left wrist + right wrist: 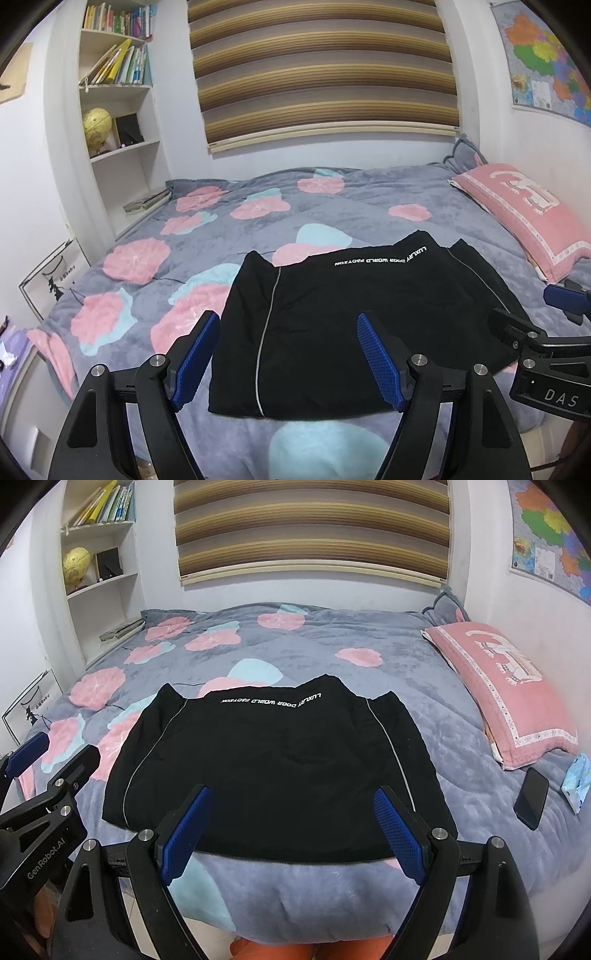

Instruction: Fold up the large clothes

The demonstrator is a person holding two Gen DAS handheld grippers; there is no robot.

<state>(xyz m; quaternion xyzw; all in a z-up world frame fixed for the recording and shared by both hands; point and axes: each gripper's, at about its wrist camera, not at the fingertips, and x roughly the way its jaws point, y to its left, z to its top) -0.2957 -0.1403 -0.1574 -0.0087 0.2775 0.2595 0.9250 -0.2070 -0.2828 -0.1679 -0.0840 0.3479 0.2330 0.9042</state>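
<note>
1. Left wrist view: the left gripper (284, 362) has its jaws spread wide with nothing between the pads. It hangs above the near left part of the black garment (354, 325), not touching the cloth.
2. Right wrist view: the right gripper (295, 830) is likewise spread apart and empty. It hangs over the near hem of the same garment, whose edge passes just ahead of both fingertips.
3. Garment position: it lies flat on the bed (332, 627), directly ahead of both grippers, with the sleeves already tucked in to form a compact block. The white lettering (271, 700) sits at the edge farthest from the grippers and reads upside down, so the collar end likely faces away.
4. Reason for the stance: both grippers are set side by side at the near hem, each toward one corner. This probably prepares a two-point pinch so the hem can be lifted evenly and carried toward the far edge.
5. Clearances: a phone (531, 798) lies well to the right of the right gripper, and a pink pillow (502, 686) lies beyond it. Both appear clear of the fold path.
</note>
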